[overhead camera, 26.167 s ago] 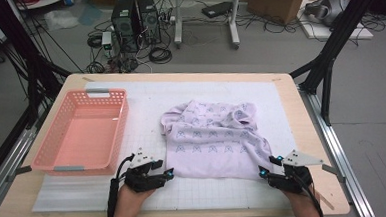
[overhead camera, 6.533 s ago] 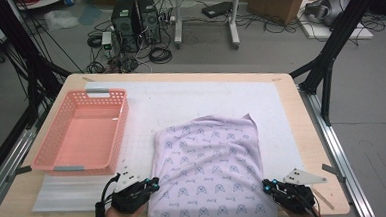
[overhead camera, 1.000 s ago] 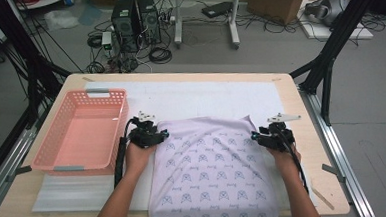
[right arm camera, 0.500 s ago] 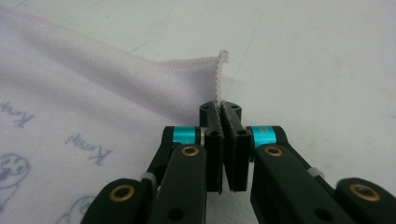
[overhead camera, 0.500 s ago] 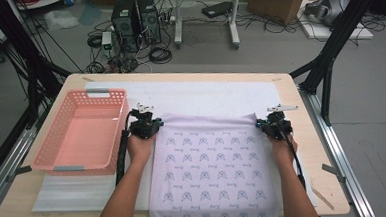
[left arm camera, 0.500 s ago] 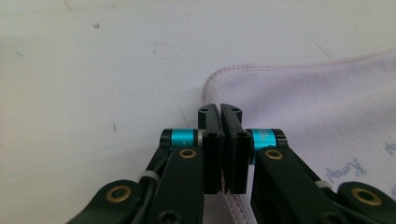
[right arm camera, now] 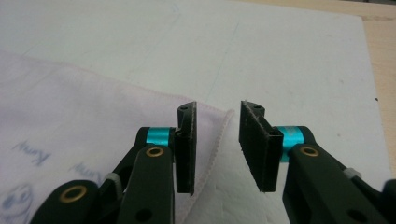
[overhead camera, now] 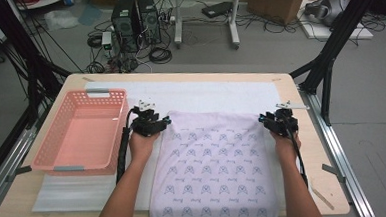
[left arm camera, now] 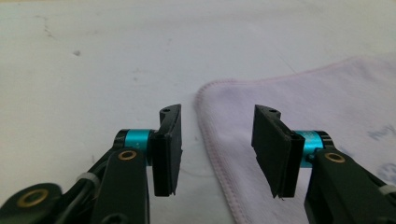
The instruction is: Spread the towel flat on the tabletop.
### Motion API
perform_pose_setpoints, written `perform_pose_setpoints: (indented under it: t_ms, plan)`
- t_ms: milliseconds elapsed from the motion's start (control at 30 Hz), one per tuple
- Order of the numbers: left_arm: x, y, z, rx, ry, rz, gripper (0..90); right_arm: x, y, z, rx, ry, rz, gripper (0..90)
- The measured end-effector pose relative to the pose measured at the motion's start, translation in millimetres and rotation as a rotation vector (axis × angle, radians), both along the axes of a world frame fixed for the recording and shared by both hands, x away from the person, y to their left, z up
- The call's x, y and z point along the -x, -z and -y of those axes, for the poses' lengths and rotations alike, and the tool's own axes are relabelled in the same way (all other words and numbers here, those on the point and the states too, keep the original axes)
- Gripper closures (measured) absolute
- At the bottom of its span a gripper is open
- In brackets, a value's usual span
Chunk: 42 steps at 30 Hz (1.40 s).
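**Spreading cloth flat, both far corners let go**

Lying flat on the white mat (overhead camera: 205, 95), the patterned cloth (overhead camera: 216, 167) sits right of the pink basket (overhead camera: 79, 132). Left gripper (left arm camera: 217, 144) and right gripper (right arm camera: 217, 144) have just been opening; jaws parted, straddling the far corners, pads clear of fabric.

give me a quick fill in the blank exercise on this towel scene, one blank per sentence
1. The patterned towel lies spread ____ on the white mat.
2. The pink basket stands at the ____ side of the table in the high view.
3. The left gripper and the right gripper are both ____, their fingers not pressing the cloth.
4. Each gripper sits at a far ____ of the towel.

Missing words: flat; left; open; corner
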<state>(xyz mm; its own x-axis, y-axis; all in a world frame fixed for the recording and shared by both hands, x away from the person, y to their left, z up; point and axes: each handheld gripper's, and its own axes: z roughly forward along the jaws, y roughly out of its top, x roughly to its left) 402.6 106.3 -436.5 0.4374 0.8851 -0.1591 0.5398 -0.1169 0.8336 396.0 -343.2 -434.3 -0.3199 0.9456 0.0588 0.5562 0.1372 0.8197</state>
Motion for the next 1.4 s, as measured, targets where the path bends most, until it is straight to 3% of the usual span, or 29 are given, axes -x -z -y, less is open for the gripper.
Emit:
perform_pose_setpoints:
  t_ms: [100, 233, 300, 333, 367, 400, 433, 533, 600, 667, 733, 833, 867, 900, 933, 967, 1100, 1167, 1267, 1333, 1400]
  plan:
    - [2.5, 3.2, 2.0, -0.041, 0.027, -0.052, 51.0, 5.8, -1.7, 3.4, 0.006, -0.042, -0.031, 63.4]
    - [2.4, 9.1, 8.8, -0.067, 0.059, -0.12, 58.9, 15.8, -0.3, 10.4, 0.011, -0.072, -0.076, 62.4]
    - [5.4, 9.3, 16.4, -0.154, 0.06, -0.073, 69.7, 20.5, 1.2, 13.3, 0.012, -0.078, -0.086, 62.1]
    - [4.8, 8.4, 17.4, -0.136, 0.051, -0.089, 82.1, 22.6, 2.2, 14.4, 0.009, -0.079, -0.087, 61.9]
    - [5.2, 7.1, 19.7, -0.15, 0.003, -0.091, 86.8, 24.5, 3.1, 15.3, 0.011, -0.082, -0.089, 61.3]
    - [5.6, 6.3, 19.7, -0.181, -0.038, -0.067, 87.2, 26.9, 3.8, 15.3, 0.007, -0.082, -0.093, 61.2]
    - [5.4, 5.7, 17.2, -0.179, -0.075, -0.064, 87.4, 29.2, 4.6, 15.4, 0.008, -0.086, -0.089, 61.2]
    - [5.3, 4.8, 4.4, -0.123, -0.145, -0.049, 87.3, 36.0, 5.5, 13.2, 0.02, -0.105, -0.091, 61.2]
    - [7.8, 6.6, 0.1, -0.088, -0.149, -0.046, 84.6, 38.3, 5.3, 11.1, 0.021, -0.118, -0.093, 61.2]
    - [12.3, 8.5, -3.1, -0.05, -0.145, -0.02, 67.9, 39.3, 6.1, 6.7, -0.001, -0.157, -0.103, 60.0]
    - [16.6, 10.4, -6.4, 0.003, -0.113, -0.029, 57.8, 39.0, 7.9, -0.2, 0.001, -0.21, -0.107, 59.1]
    - [24.4, 12.5, -4.6, 0.014, -0.047, -0.018, 52.1, 37.0, 13.3, -9.2, 0.017, -0.247, -0.134, 60.2]
    - [26.2, 12.4, -4.4, 0.009, -0.03, -0.022, 51.2, 37.2, 13.2, -10.4, 0.034, -0.245, -0.124, 66.3]
    - [27.8, 12.2, -4.3, 0.007, -0.019, -0.029, 49.7, 37.2, 12.6, -10.0, 0.059, -0.244, -0.118, 81.2]
    - [29.6, 11.8, -4.2, 0.014, -0.016, -0.034, 47.8, 36.5, 11.8, -8.5, 0.051, -0.268, -0.129, 87.4]
    - [31.4, 11.3, -4.2, 0.015, -0.013, -0.036, 47.1, 33.9, 11.8, -7.7, 0.046, -0.268, -0.133, 87.9]
    - [37.5, 7.2, -4.0, -0.022, 0.022, -0.054, 46.0, 23.8, 10.4, -10.5, 0.107, -0.186, -0.101, 88.5]
    - [40.4, 5.3, -4.0, -0.025, 0.03, -0.051, 46.0, 18.9, 11.8, -8.8, 0.112, -0.137, -0.083, 88.5]
    - [43.0, 8.4, -5.6, -0.03, 0.034, -0.062, 45.7, 17.3, 13.7, -6.7, 0.069, -0.102, -0.084, 88.1]
    - [45.1, 14.0, -6.6, -0.028, 0.037, -0.083, 45.4, 19.3, 12.1, -6.8, 0.058, -0.105, -0.086, 80.0]
    - [47.3, 14.8, -5.4, -0.03, 0.042, -0.07, 44.5, 24.3, 7.1, -3.6, 0.048, -0.096, -0.064, 66.3]
